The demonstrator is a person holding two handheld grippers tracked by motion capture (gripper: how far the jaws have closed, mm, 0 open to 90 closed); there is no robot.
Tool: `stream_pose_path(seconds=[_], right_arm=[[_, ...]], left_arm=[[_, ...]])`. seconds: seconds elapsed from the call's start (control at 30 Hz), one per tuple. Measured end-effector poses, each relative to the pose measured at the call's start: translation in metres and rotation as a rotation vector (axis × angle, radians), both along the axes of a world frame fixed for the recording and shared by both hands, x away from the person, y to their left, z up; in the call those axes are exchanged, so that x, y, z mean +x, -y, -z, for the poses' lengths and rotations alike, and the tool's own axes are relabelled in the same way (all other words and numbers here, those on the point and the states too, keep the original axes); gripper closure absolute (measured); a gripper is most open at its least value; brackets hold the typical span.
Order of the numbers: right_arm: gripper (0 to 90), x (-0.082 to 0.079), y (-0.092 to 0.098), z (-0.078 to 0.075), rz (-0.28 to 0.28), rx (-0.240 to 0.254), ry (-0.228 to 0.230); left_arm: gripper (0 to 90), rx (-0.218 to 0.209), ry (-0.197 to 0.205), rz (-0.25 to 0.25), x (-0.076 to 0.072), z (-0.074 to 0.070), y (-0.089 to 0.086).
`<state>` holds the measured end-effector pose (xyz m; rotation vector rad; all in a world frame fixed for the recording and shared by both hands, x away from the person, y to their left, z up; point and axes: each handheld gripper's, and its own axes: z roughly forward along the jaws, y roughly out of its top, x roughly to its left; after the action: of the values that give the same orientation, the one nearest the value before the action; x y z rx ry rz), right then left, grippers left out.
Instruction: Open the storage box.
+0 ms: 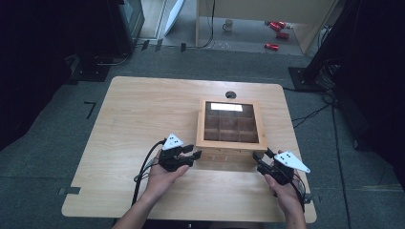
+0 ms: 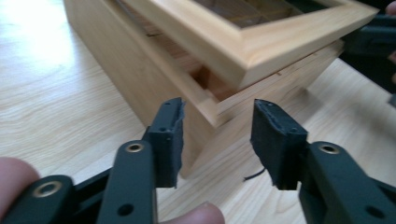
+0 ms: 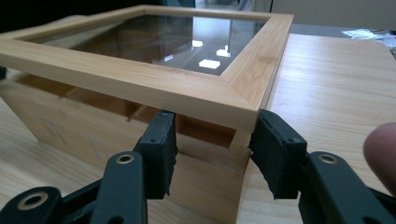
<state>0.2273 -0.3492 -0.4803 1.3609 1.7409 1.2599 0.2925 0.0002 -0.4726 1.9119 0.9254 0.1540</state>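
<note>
The work in hand looks like raising the glass lid (image 3: 140, 84) of the wooden box (image 1: 231, 143), and it seems barely begun. In both gripper views the lid's front edge stands a little clear of the box's front wall, with a dark gap beneath it, while the back edge appears to sit low, so the lid is ajar and not swung up. Most of the lift is judged to remain. The box sits on the table (image 1: 143, 109) at about 2 o'clock from the table's middle, its near side facing the person. The left gripper (image 1: 193, 153) waits at the box's 7 o'clock corner and the right gripper (image 1: 260, 155) at its 5 o'clock corner, each pointing inward and forward toward the box. Both forearms come in from 6 o'clock, the left hand (image 1: 165, 176) angled toward 1 o'clock and the right hand (image 1: 282, 191) toward 11 o'clock. The left gripper's jaws stand apart, with the box's corner in line between them but just beyond the pads (image 2: 170, 135), so they clamp nothing. The right gripper's jaws are also parted and straddle the corner just under the lid. One pad (image 3: 275, 149) lies against the corner's outer face, while the other faces the gap, so they are not pinching. Whether the lid rests on their tips cannot be told for certain.
</note>
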Motion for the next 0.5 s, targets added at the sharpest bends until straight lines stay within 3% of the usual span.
stream_pose_path(seconds=[0.23,0.27,0.33,0.5], right_arm=[[52.3,0.0,-0.001,-0.004,0.014,0.007,0.009],[52.3,0.0,-0.001,-0.004,0.014,0.007,0.009],[52.1,0.0,-0.002,-0.007,0.024,0.015,0.02],[49.8,0.002,-0.002,-0.012,0.035,0.02,0.031]], left_arm=[[40.9,0.02,0.036,-0.006,-0.005,0.005,-0.007],[40.9,0.025,0.036,-0.017,-0.006,0.007,-0.009],[33.3,0.089,0.058,-0.078,-0.009,0.013,-0.015],[25.9,0.123,0.027,-0.123,-0.013,0.022,-0.03]])
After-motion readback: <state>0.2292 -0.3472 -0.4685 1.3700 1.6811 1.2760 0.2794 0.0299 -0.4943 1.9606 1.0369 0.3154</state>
